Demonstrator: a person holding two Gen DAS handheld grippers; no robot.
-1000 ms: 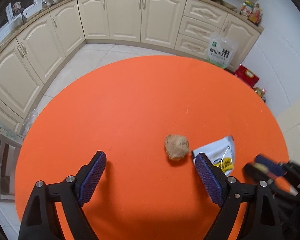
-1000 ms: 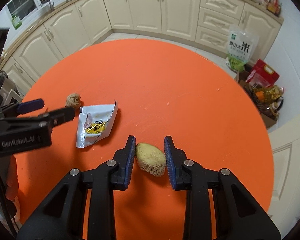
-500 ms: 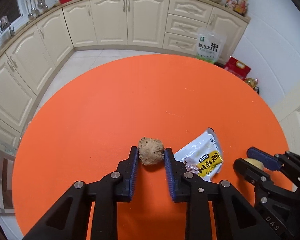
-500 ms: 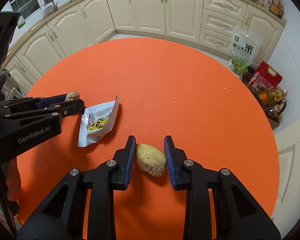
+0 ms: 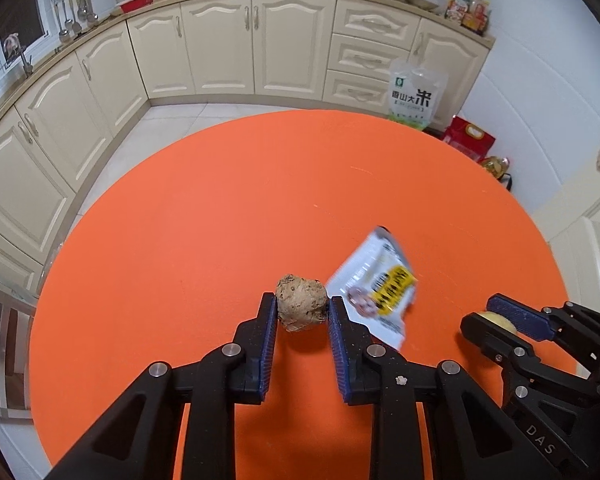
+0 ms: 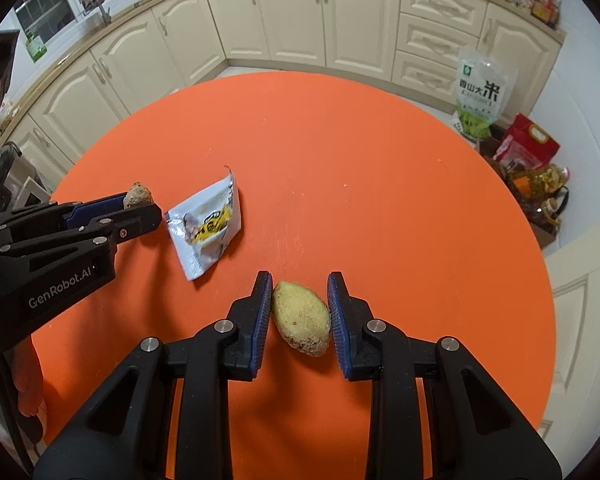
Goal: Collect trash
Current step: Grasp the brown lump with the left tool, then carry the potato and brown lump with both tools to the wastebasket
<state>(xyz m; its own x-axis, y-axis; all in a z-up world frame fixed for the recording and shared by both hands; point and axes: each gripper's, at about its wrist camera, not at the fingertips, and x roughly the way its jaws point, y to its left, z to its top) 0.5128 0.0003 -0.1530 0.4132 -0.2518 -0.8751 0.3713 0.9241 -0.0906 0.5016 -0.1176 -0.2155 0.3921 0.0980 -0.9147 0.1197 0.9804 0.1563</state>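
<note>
On the round orange table (image 5: pixel 204 216) my left gripper (image 5: pixel 302 309) is shut on a rough brown lump (image 5: pixel 301 308); both blue pads press its sides. In the right wrist view the same lump (image 6: pixel 138 195) shows at the tip of the left gripper (image 6: pixel 140 208). My right gripper (image 6: pixel 299 298) is shut on a yellowish oval scrap (image 6: pixel 300 317). That scrap (image 5: pixel 496 319) peeks out between the right gripper's fingers (image 5: pixel 516 312) at the lower right of the left wrist view. A torn white and yellow snack wrapper (image 5: pixel 376 286) (image 6: pixel 204 224) lies flat between the two grippers.
Cream kitchen cabinets (image 5: pixel 256 48) curve round the far side of the table. A rice bag (image 5: pixel 414 96), a red box (image 6: pixel 528 148) and bottles (image 6: pixel 544 184) stand on the floor at the right. A white door (image 6: pixel 588 300) is at the right edge.
My left gripper went from wide open to shut on the brown lump and has moved a little with it. The right gripper stays shut on the yellowish scrap.
</note>
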